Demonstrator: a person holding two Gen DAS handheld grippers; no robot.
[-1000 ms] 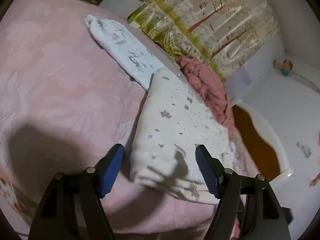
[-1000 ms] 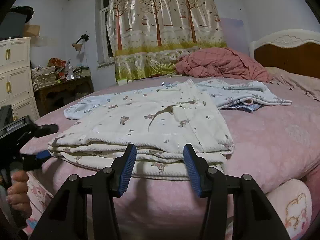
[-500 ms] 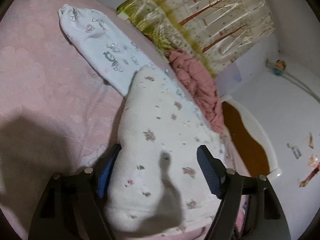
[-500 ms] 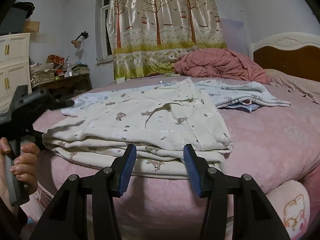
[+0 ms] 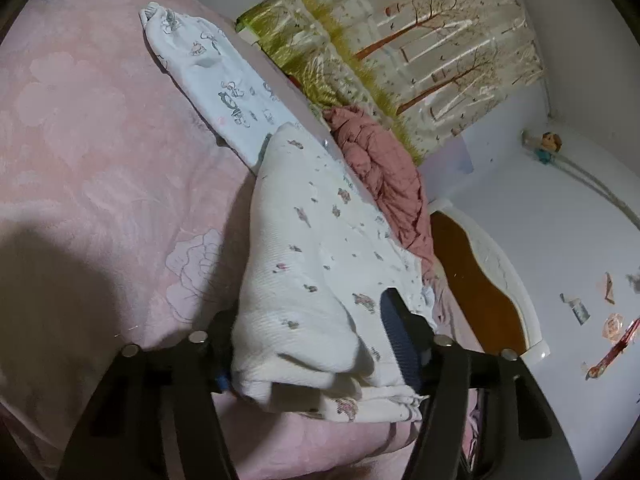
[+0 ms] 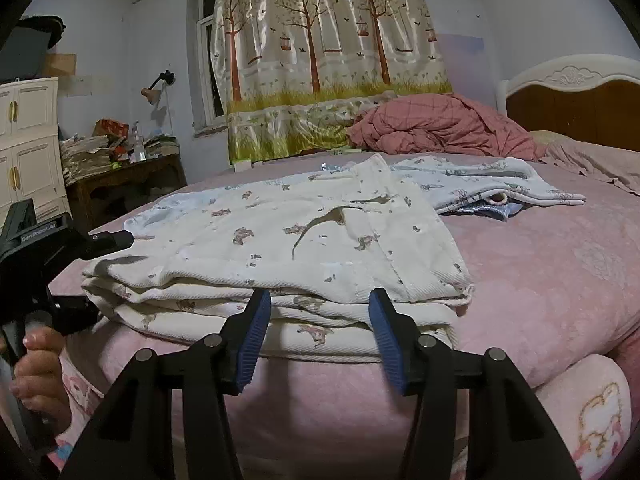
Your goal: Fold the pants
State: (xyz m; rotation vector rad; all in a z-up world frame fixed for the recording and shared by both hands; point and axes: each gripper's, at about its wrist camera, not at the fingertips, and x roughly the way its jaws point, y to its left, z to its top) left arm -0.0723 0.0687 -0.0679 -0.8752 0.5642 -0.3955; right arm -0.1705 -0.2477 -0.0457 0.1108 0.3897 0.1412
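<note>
2 tools at the cream printed cotton pants (image 6: pixel 288 248) folded in layers on the pink bed (image 6: pixel 560 264).

My left tool (image 5: pixel 308 344) has 1 end of the stack between its blue-padded fingers (image 5: pixel 396 340); the jaws have just been closing, and the cloth bulges against both pads, so I read it as gripped. My right tool (image 6: pixel 316 336) hangs just in front of the stack's near edge, jaws half apart and holding nothing. From the right wrist view I see a hand (image 6: pixel 38 376) on the left tool's black handle. Beyond the pants lie a white printed garment (image 5: pixel 216 76) and a rumpled rose quilt (image 6: pixel 440 128).
</note>
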